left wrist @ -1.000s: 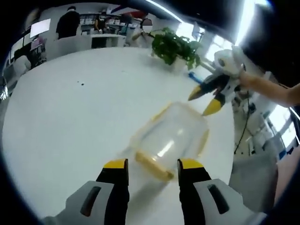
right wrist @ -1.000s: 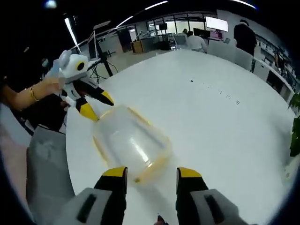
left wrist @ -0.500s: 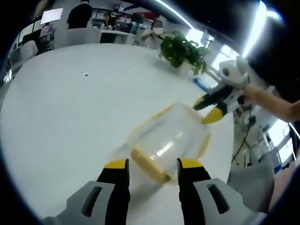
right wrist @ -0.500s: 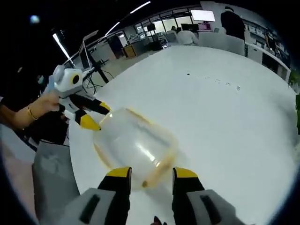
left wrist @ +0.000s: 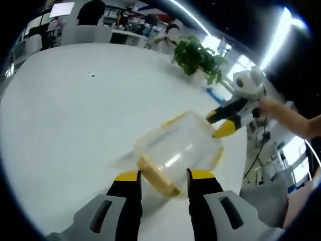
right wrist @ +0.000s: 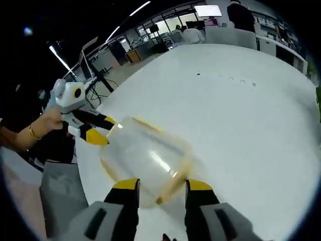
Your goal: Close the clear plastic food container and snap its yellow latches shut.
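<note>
The clear plastic container (left wrist: 178,145) with yellow latches sits near the edge of the round white table (left wrist: 75,110). My left gripper (left wrist: 164,175) is open, its jaws either side of the near yellow latch (left wrist: 156,176). The right gripper (left wrist: 218,124) comes in from the right, open, its yellow tips just beside the container's far corner. In the right gripper view the container (right wrist: 143,153) lies just ahead of my open right gripper (right wrist: 161,184). The left gripper (right wrist: 103,129), held by a hand (right wrist: 47,123), stands open at the container's far side. Motion blur hides whether the latches are snapped.
A green potted plant (left wrist: 197,55) stands at the table's far edge. A grey chair (left wrist: 266,196) (right wrist: 60,193) sits close by the table edge next to the container. People and desks (right wrist: 235,20) fill the background. Small dark specks (right wrist: 228,79) mark the tabletop.
Both views have closed in slightly on the container. My own jaws now reach its near edge in each view, and the opposite gripper has come nearer its far corner.
</note>
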`<state>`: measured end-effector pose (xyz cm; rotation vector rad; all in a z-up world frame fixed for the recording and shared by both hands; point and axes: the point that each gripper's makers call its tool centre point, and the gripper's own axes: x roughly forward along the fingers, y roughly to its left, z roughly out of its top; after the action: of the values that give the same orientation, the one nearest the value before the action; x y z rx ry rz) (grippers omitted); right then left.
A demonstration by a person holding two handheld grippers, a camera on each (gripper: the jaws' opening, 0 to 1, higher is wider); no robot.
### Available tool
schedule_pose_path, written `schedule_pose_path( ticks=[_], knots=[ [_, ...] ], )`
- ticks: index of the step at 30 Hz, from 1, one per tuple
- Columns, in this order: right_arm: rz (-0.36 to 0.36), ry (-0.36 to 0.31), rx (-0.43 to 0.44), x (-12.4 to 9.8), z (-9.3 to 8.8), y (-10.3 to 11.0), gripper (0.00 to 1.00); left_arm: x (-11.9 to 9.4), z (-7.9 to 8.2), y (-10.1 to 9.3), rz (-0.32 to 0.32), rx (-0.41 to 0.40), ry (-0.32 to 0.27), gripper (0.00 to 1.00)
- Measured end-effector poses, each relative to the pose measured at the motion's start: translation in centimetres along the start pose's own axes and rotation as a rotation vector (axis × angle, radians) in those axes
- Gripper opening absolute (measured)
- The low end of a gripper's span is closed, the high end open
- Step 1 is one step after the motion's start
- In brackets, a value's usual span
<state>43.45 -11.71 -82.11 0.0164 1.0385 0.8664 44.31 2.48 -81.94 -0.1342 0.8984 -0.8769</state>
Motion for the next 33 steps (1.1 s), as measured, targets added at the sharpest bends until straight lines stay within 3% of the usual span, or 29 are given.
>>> schedule_pose_path(
  ticks=[4,13,14,16,20,21,22,33],
  knots=[
    [0.019,0.004,0.046,0.2,0.0,-0.1,0.32,0.0,0.0,0.0,0.003,-0.003,-0.001,0.32],
    [0.030,0.034,0.043,0.3,0.0,0.0,0.31,0.2,-0.1,-0.1,-0.024,0.005,0.025,0.30],
    [0.032,0.031,0.038,0.4,0.0,0.1,0.31,0.3,-0.7,0.0,-0.031,0.023,0.059,0.29],
    [0.035,0.034,0.049,0.3,0.1,0.0,0.30,2.5,-0.4,-0.1,-0.017,0.008,0.045,0.29],
    [0.042,0.021,0.063,0.2,0.0,0.0,0.29,0.5,-0.3,-0.1,-0.011,0.007,0.043,0.29],
    [0.068,-0.025,0.155,0.4,0.7,0.5,0.29,0.4,-0.1,0.4,-0.006,0.022,0.040,0.29],
    [0.088,0.000,0.085,0.1,0.4,0.4,0.28,0.5,-0.2,0.4,-0.011,0.016,0.046,0.29],
    [0.048,-0.021,0.100,0.4,0.2,1.0,0.28,0.0,0.0,0.5,-0.030,0.028,0.041,0.29]
  ],
)
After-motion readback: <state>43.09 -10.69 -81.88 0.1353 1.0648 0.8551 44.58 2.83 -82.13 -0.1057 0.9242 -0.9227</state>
